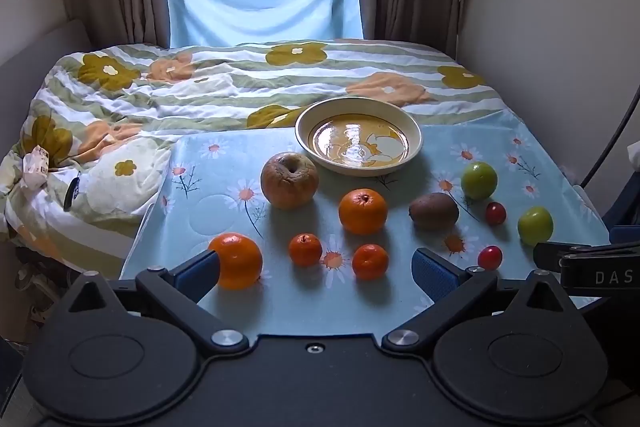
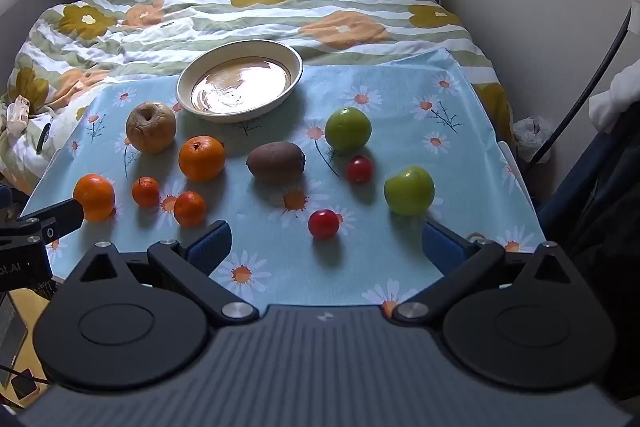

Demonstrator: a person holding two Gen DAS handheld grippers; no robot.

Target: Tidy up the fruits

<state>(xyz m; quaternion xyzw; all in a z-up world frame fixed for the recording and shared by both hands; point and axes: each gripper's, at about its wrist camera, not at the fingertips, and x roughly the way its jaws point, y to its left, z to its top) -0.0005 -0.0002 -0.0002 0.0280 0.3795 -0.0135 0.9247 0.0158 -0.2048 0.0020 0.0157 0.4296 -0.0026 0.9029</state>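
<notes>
Fruits lie on a blue daisy-print cloth (image 1: 224, 195) (image 2: 400, 115). A cream bowl (image 1: 416, 143) (image 2: 296, 67) stands empty at the back. In front of it are a wrinkled brown apple (image 1: 289, 179) (image 2: 151, 126), a big orange (image 1: 363, 211) (image 2: 201, 158), a kiwi (image 1: 433, 211) (image 2: 276, 161), two green apples (image 1: 479, 180) (image 2: 347, 129), two cherry tomatoes (image 1: 489, 257) (image 2: 323, 223), two small tangerines (image 1: 370, 261) (image 2: 189, 208) and another orange (image 1: 238, 259) (image 2: 94, 196). My left gripper (image 1: 316, 269) is open over the front edge, its left finger beside that orange. My right gripper (image 2: 326, 243) is open and empty.
The cloth lies on a bed with a flowered duvet (image 1: 200, 87) (image 2: 240, 11). Curtains and a window are behind it, a wall is on the right. A dark cable (image 2: 592, 75) hangs at the right. The other gripper's finger shows at each view's edge.
</notes>
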